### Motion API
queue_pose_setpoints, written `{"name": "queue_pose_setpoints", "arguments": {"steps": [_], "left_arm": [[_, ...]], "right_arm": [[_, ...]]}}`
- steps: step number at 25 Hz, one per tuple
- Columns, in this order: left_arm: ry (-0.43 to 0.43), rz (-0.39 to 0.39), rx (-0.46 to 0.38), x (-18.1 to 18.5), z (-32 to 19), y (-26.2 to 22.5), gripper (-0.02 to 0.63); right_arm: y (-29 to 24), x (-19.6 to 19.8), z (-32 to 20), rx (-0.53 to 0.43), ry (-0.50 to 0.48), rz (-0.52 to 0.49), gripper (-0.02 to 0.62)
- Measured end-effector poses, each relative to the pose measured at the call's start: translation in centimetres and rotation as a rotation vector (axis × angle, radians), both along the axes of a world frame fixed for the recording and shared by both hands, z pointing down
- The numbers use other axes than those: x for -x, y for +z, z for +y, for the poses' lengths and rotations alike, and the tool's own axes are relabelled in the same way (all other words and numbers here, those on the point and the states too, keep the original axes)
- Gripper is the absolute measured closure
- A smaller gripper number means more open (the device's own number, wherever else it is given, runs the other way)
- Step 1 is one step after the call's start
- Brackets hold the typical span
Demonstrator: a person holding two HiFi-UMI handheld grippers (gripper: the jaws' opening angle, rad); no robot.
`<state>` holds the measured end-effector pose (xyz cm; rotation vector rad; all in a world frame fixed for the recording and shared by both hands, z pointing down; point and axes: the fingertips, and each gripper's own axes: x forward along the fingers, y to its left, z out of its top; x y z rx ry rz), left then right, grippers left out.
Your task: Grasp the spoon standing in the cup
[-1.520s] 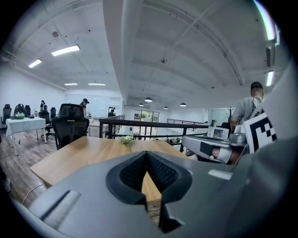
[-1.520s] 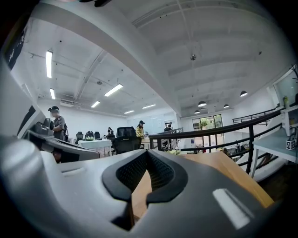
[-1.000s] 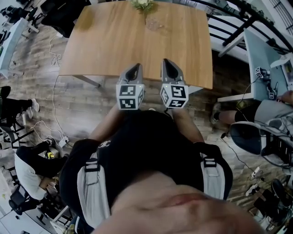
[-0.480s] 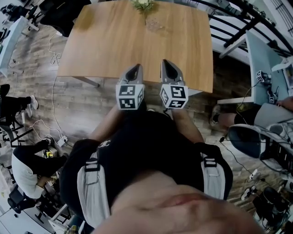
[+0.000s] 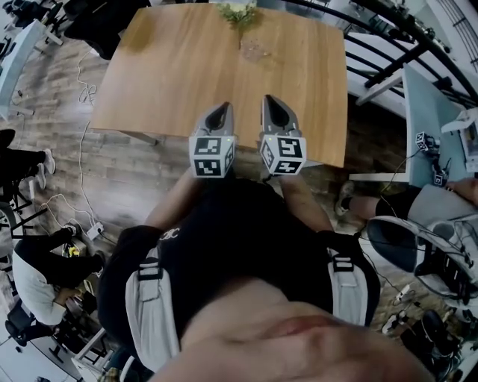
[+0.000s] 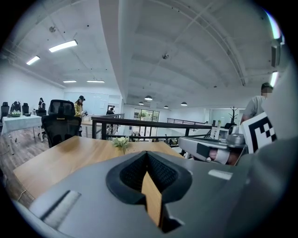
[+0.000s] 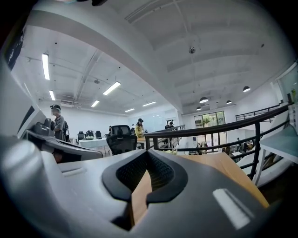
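Your left gripper (image 5: 218, 113) hangs over the near edge of the wooden table (image 5: 172, 74), its jaws pressed together with nothing between them. Well ahead, near the far edge, a small flower bunch (image 5: 237, 13) stands beside what looks like a clear glass cup (image 5: 254, 49). The spoon is too small to make out. Your right gripper (image 5: 272, 106), just beside the left, is likewise closed and empty.

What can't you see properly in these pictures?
- Cup and spoon: in the head view, only a faint clear speck on the light wooden table, too small to tell.
- White flower bunch: cut off by the top edge of the head view.
- Near tabletop: hidden in both gripper views by the grey bodies of the left tongs and right tongs.
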<state>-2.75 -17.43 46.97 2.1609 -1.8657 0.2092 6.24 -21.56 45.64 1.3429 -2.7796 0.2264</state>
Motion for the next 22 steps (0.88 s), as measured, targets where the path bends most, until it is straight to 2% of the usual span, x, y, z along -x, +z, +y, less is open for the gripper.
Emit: {"name": "queue_pose_setpoints", "arguments": {"steps": [10,22], "left_arm": [[0.001,0.008,0.004,2.0,-5.1,0.0,0.594],[0.032,0.014,0.011,4.6,-11.4,0.1,0.594]], "right_arm": [[-0.3,1.8,-4.2,-0.011,-0.028,-0.006,0.597],[-0.7,4.0,-10.4,-0.004,0.01,0.008,0.597]]}}
